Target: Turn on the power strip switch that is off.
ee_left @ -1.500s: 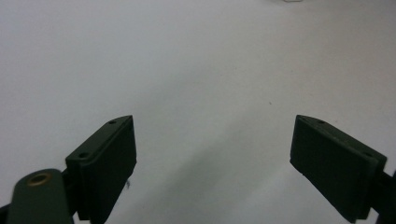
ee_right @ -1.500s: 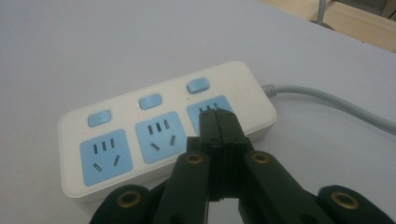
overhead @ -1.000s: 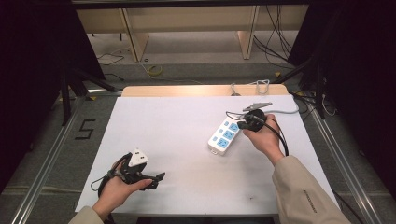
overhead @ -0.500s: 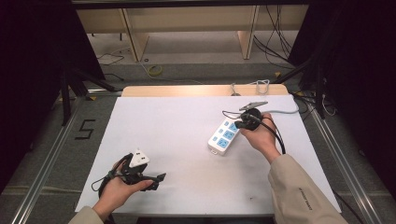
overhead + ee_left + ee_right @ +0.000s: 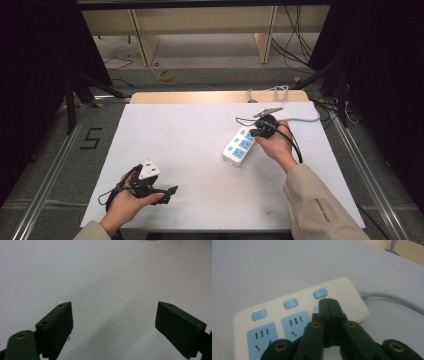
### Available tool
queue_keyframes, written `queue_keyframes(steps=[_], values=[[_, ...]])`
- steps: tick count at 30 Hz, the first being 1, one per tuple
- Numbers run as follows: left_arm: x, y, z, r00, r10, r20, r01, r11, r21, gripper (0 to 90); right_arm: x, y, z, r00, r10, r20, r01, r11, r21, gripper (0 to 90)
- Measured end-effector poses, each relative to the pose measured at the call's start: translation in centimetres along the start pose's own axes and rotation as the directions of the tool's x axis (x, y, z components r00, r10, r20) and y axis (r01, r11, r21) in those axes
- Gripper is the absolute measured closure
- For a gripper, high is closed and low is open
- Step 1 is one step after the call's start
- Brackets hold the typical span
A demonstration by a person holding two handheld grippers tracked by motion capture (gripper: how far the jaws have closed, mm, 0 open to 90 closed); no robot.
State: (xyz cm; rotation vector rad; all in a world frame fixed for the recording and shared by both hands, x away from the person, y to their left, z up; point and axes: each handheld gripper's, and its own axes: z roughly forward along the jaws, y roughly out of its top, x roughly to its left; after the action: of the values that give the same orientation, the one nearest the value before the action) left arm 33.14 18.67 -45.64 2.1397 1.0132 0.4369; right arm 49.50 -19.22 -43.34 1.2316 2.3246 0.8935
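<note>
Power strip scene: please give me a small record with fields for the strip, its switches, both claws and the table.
strip: white power strip with blue sockets, flat on the table, grey cord running off
switches: three blue buttons; small red lights glow beside at least two
right claw: shut, tips over the strip near the cord-end button; contact unclear
left claw: open, nothing between the jaws, over bare table
</note>
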Motion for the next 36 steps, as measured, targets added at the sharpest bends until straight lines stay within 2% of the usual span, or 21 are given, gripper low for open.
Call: queue_keyframes(steps=[36], values=[[0.0,0.0,0.0,1.0,-0.003,0.003,0.003,1.0,0.002,14.4,0.4,2.1,2.4,0.9999,-0.011,0.002,0.011,0.999,0.041,90.0]])
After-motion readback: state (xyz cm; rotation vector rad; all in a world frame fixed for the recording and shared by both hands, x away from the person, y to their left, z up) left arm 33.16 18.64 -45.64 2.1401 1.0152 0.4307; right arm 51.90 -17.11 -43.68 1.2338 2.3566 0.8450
